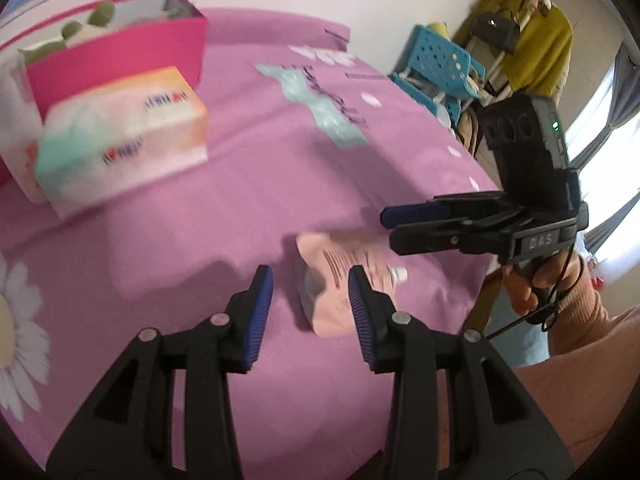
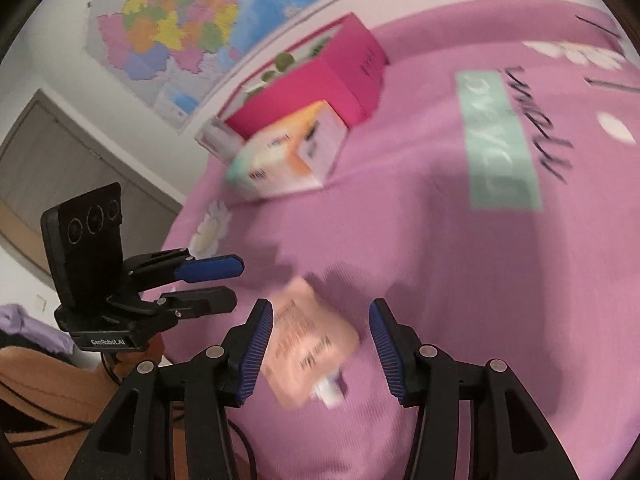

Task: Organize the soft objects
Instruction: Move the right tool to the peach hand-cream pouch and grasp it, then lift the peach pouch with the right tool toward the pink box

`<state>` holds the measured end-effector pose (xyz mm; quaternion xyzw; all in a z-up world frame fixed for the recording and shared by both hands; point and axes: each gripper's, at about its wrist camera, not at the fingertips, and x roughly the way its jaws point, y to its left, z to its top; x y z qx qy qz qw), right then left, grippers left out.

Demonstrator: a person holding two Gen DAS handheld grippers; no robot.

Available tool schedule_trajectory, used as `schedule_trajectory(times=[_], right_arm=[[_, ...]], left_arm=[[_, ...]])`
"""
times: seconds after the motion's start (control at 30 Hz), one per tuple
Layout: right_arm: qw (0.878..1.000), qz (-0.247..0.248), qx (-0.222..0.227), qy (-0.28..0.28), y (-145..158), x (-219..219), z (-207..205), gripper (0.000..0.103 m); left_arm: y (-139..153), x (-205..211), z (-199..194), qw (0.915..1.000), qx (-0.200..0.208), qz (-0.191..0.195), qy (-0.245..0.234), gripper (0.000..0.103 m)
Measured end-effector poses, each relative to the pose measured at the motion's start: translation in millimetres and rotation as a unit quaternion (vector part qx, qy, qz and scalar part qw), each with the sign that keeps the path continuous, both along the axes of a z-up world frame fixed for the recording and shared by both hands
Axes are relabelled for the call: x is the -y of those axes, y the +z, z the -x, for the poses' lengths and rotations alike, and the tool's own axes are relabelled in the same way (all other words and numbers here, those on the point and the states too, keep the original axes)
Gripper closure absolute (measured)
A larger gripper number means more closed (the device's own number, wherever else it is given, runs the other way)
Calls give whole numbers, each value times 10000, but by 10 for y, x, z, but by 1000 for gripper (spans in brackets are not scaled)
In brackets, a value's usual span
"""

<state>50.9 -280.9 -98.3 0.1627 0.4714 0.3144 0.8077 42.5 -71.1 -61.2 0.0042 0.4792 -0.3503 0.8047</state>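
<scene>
Left wrist view: left gripper (image 1: pixel 310 280) has its jaws spread with nothing pinched. The pink soft pack (image 1: pixel 340 284) lies flat on the pink bedspread (image 1: pixel 240 184) just past the fingertips, partly behind the right-hand pad. The right gripper (image 1: pixel 396 226) comes in from the right, just beyond the pack; its jaws are parted and empty. Far left are a tissue pack (image 1: pixel 120 136) and, behind it, a magenta box (image 1: pixel 120 56) with greenish soft items inside, top open.

My read: the step is picking up the pink pack, probably to go with the other soft things far left. To do it well, centre the pack between the pads, come down until the tips reach the bedspread, and close on the pack's body, not on the white tab at its edge. One gripper should take it, since both are converging on the same spot.

Right wrist view: right gripper (image 2: pixel 320 312) has its jaws spread wide, with the pink pack (image 2: pixel 308 344) lying between them, close to the left pad but not pressed. The left gripper (image 2: pixel 236 284) sits near left, jaws apart.

Writing: "GenRobot.AI" on the left gripper's body. "DAS" shows on the right gripper's body in the left wrist view. Print on the pack, the tissue pack and the bedspread is too blurred to read.
</scene>
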Motion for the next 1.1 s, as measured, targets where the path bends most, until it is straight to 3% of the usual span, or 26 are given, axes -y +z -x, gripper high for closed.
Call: schedule_trajectory(times=[0.2,0.4,0.87,1.1], right_arm=[[9999,113,-82,16,-52,-39,213,52],[9999,5,-21,167,-113,-230,220,51],[9976,-214,419,501,-38,-675,-44,55],[9957,-222,631,642,32,-860,-192,56]], left_arm=[[-125,56,47,9998,-182,-54,-79,63],[-182,46,66,9995,-304,-66,-20,80],[-93,-443,-87,9956,-196,-44,913,80],[0,-529,-147,9923,16,-250,1215,80]])
